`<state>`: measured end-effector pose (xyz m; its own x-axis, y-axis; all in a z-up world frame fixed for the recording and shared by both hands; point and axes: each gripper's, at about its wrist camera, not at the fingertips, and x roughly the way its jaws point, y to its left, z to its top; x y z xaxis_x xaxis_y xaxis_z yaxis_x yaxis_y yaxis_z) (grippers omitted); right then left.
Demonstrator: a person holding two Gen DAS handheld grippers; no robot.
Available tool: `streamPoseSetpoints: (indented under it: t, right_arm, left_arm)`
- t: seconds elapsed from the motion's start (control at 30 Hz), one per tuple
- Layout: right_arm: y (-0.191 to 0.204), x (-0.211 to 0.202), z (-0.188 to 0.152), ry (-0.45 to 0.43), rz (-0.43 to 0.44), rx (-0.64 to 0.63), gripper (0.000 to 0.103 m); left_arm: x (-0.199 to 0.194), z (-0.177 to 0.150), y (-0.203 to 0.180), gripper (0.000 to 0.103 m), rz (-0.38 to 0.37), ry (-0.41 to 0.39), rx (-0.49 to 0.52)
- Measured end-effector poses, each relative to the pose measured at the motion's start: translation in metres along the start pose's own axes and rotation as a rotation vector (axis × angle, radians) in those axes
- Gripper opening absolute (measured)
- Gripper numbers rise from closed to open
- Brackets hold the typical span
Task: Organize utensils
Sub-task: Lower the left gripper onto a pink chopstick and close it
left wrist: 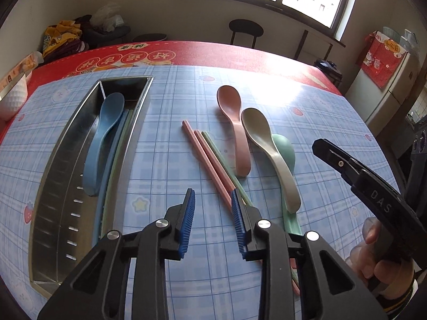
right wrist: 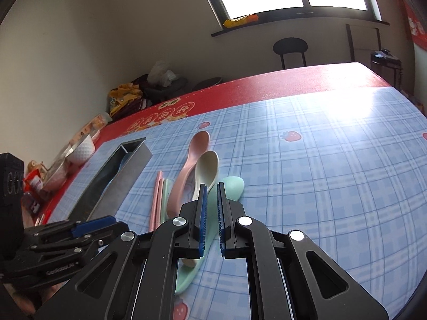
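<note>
A long metal tray (left wrist: 50,181) lies at the left and holds a blue spoon (left wrist: 104,138) and a blue and a green chopstick (left wrist: 117,160). On the blue checked cloth lie two pink chopsticks (left wrist: 205,154) and a green chopstick (left wrist: 218,154), then a pink spoon (left wrist: 234,133), a beige spoon (left wrist: 269,149) and a mint spoon (left wrist: 287,146). My left gripper (left wrist: 213,197) is open over the near ends of the chopsticks, which pass under its right pad; only cloth shows between the pads. My right gripper (right wrist: 212,186) is shut and empty, above the beige spoon (right wrist: 208,168) and mint spoon (right wrist: 232,186).
A white bowl (left wrist: 13,96) stands at the table's left edge beside packets. The far part of the table is covered by red cloth (left wrist: 186,50), with a black chair (left wrist: 245,30) behind it. A hand (left wrist: 379,261) holds the right gripper (left wrist: 319,145) at the right.
</note>
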<state>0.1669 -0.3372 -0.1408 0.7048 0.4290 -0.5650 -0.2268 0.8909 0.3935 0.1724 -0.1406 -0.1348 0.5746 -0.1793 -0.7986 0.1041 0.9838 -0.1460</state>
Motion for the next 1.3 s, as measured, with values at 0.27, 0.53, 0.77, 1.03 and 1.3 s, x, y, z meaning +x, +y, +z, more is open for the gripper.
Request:
streamPoseSetpoints:
  t: [0.27,0.53,0.77,1.03,1.3]
  right_arm:
    - [-0.007,-0.002,-0.002,0.006,-0.004,0.041,0.008]
    - [-0.013,-0.006,-0.003,0.003,0.001,0.065,0.008]
    - [-0.016,-0.004,-0.003,0.014,-0.006,0.081,0.008]
    - [-0.013,-0.005,-0.003,0.012,-0.003,0.071,0.008]
    - [-0.011,-0.001,-0.005,0.022,-0.005,0.072,0.008]
  left_arm:
    - [0.019,0.007,0.004,0.024,-0.018,0.053,-0.078]
    - [0.028,0.007,0.003,0.02,-0.025,0.086,-0.096]
    - [0.024,0.004,-0.001,0.005,0.039,0.065,-0.041]
    - [0.017,-0.009,0.001,0.002,0.098,0.079,0.083]
    - [0.017,-0.003,0.009,0.004,0.012,0.08,-0.017]
